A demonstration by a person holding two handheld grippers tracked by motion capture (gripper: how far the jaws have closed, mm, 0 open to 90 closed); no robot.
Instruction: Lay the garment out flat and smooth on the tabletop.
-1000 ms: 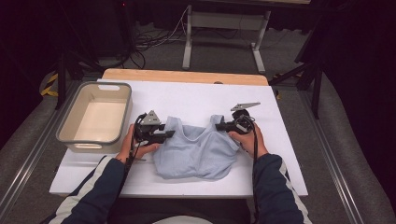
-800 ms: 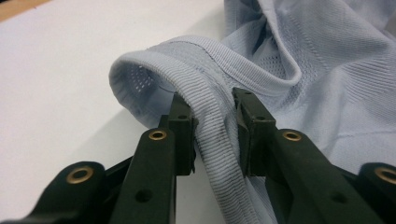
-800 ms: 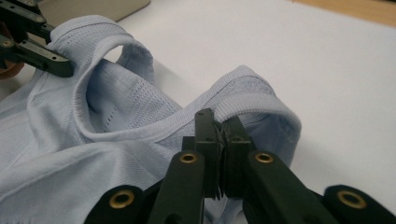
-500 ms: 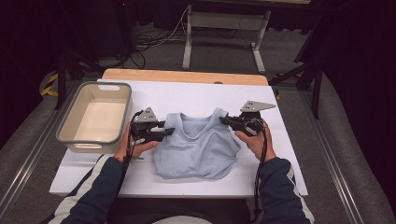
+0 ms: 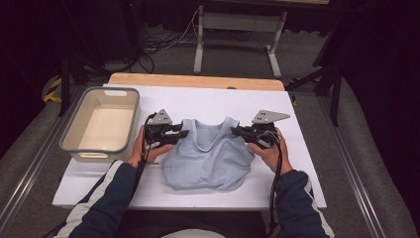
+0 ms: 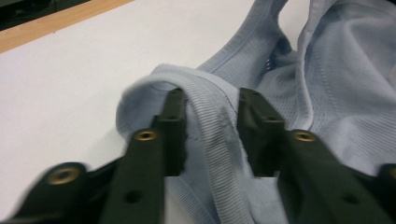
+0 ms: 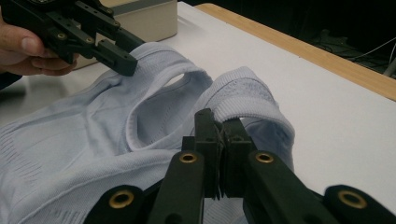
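A light blue sleeveless top (image 5: 210,158) lies flat on the white table (image 5: 223,101), neckline toward the far side. My left gripper (image 5: 184,133) is at its left shoulder strap. In the left gripper view the jaws (image 6: 212,100) stand apart with the ribbed strap (image 6: 219,126) lying between them. My right gripper (image 5: 235,130) is at the other shoulder. In the right gripper view its jaws (image 7: 218,122) are pressed together on the right strap (image 7: 243,95), which loops over their tips. The left gripper (image 7: 123,58) also shows there, far off at the top's other shoulder.
A grey empty bin (image 5: 94,154) stands on the table's left side, close to my left hand. A wooden strip (image 5: 198,82) edges the table's far side. Bare white table lies beyond the top and to the right of my right hand.
The right gripper has shifted slightly outward to the right, drawing that shoulder wider. The left gripper has edged in toward the left strap.
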